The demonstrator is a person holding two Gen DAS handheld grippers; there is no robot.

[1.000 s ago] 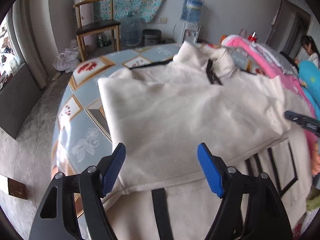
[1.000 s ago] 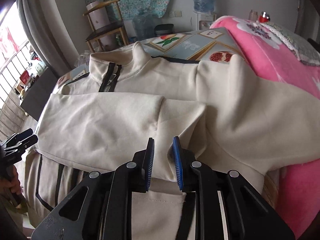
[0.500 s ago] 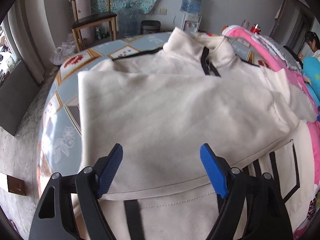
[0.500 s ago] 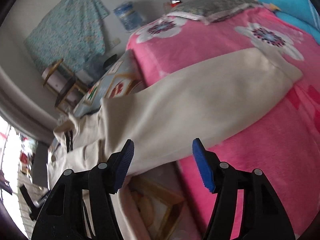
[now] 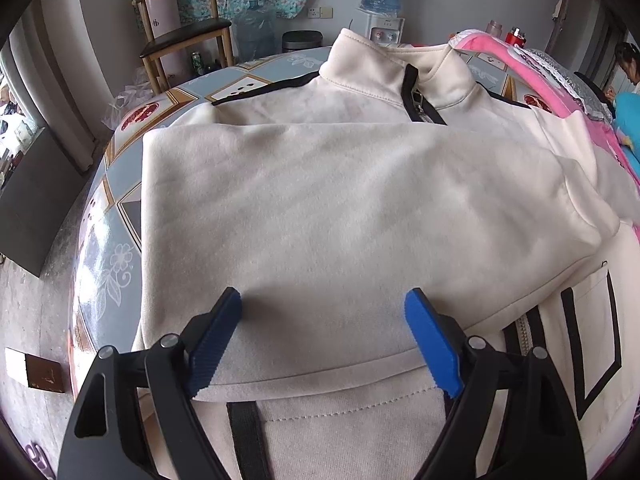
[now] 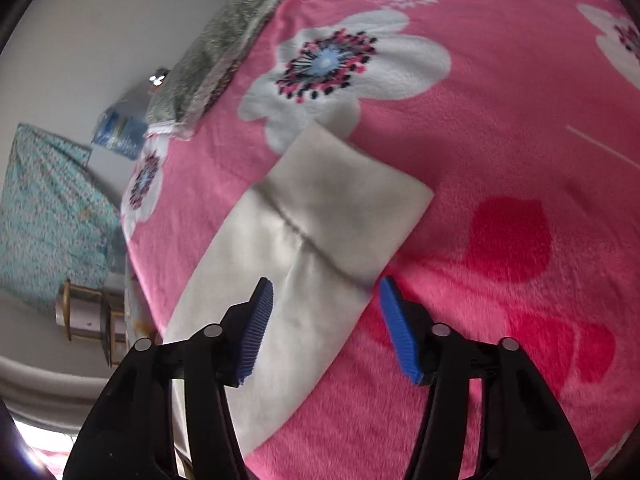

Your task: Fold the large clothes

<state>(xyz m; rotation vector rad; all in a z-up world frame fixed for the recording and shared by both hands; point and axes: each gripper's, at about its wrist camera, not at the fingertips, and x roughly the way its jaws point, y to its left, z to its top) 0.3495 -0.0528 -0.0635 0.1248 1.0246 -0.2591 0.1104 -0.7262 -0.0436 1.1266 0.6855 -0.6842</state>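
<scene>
Left gripper: jaws apart and opening, poised over the folded sleeve of the cream jacket; the pads grip nothing. The jacket lies flat on the patterned table, collar away from the camera, one sleeve folded across its chest.

Right gripper: jaws apart and closing, with the other sleeve between them, not yet pinched. This sleeve lies stretched across the pink floral blanket.

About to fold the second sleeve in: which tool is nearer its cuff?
Right. The right tool hangs just short of the sleeve cuff on the pink blanket, closing; the left tool, opening, is over the folded sleeve.
</scene>
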